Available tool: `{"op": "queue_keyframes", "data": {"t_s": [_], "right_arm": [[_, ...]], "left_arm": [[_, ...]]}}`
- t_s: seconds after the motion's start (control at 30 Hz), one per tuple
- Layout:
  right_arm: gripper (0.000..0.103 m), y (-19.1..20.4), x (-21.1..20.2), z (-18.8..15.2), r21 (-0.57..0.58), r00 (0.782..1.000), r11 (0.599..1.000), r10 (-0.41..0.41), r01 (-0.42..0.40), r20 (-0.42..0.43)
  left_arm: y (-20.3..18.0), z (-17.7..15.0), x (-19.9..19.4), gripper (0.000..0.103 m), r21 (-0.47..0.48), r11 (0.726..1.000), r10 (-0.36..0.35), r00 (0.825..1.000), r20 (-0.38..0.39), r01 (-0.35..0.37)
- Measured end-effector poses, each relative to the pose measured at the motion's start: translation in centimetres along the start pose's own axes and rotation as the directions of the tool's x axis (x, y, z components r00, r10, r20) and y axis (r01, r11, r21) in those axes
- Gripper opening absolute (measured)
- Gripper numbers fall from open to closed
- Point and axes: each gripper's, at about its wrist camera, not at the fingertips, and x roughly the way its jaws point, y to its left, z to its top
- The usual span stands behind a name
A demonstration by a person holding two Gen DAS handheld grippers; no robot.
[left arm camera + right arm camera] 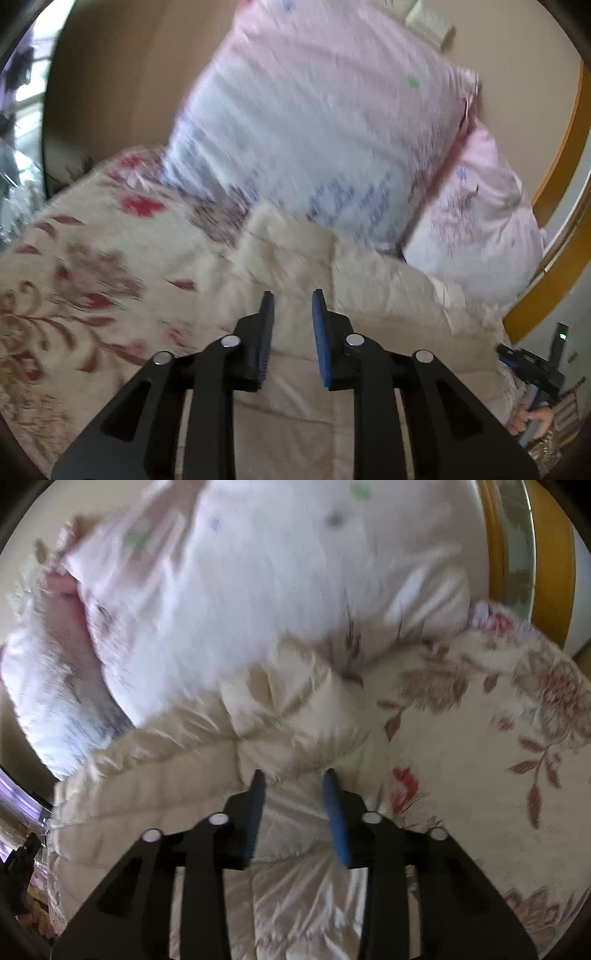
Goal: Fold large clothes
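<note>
Cream quilted jacket [369, 295] lies on the floral bedspread [92, 266] in front of the pink pillows [314, 122], with both tools above it. Left tool [293, 302] stands narrowly parted and seems empty, though blur hides contact; right tool [293, 781] gapes wider over puffed fabric. Only the left view shows a hand [532, 419] at the bed's edge.

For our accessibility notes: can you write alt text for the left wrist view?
The left tongs hang open, gripping nothing, over a cream quilted puffy jacket lying on a floral red-and-cream bedspread. Two pale pink patterned pillows lean behind it; the picture is motion-blurred.
</note>
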Motion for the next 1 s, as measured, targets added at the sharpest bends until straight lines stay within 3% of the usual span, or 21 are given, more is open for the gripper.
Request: {"op": "queue_keyframes", "data": {"t_s": [0.1, 0.17, 0.23, 0.33, 0.4, 0.63, 0.83, 1.0], "right_arm": [[0.045, -0.6, 1.9, -0.1, 0.056, 0.998, 0.998, -0.008, 0.012, -0.062], [0.048, -1.1, 2.5, 0.0, 0.084, 0.997, 0.996, 0.012, -0.005, -0.083], [0.052, -1.6, 2.1, 0.1, 0.106, 0.995, 0.994, 0.039, -0.029, -0.091], [0.072, -2.9, -0.9, -0.5, 0.173, 0.993, 0.98, 0.106, -0.096, -0.053], [0.078, -4.6, -3.9, -1.8, 0.238, 0.991, 0.963, 0.137, -0.13, -0.012], [0.08, -10.4, -9.0, -7.1, 0.446, 0.985, 0.882, 0.173, -0.153, -0.003], [0.08, -10.6, -7.1, -10.3, 0.522, 0.956, 0.831, 0.278, -0.19, -0.094], [0.081, -9.9, -5.3, -11.1, 0.565, 0.935, 0.793, 0.341, -0.229, -0.099]], "left_arm": [[0.8, -0.2, 3.4, 0.021, -0.069, 0.998, -0.008, 0.993, -0.118, 0.0], [1.9, -0.7, 4.9, 0.02, -0.126, 0.992, -0.031, 0.987, -0.157, 0.011], [2.4, -1.0, 4.7, 0.02, -0.17, 0.985, -0.06, 0.985, -0.159, 0.033], [2.7, -1.4, 2.8, 0.021, -0.185, 0.98, -0.104, 0.983, -0.152, 0.075], [3.3, -2.1, 1.0, 0.028, -0.202, 0.973, -0.141, 0.98, -0.143, 0.111], [5.0, -6.3, -5.2, 0.047, -0.217, 0.966, -0.167, 0.979, -0.119, 0.139], [5.6, -9.5, -7.3, 0.049, -0.274, 0.953, -0.17, 0.977, -0.131, 0.129], [5.3, -11.3, -7.4, 0.05, -0.312, 0.94, -0.195, 0.968, -0.159, 0.139]]}}
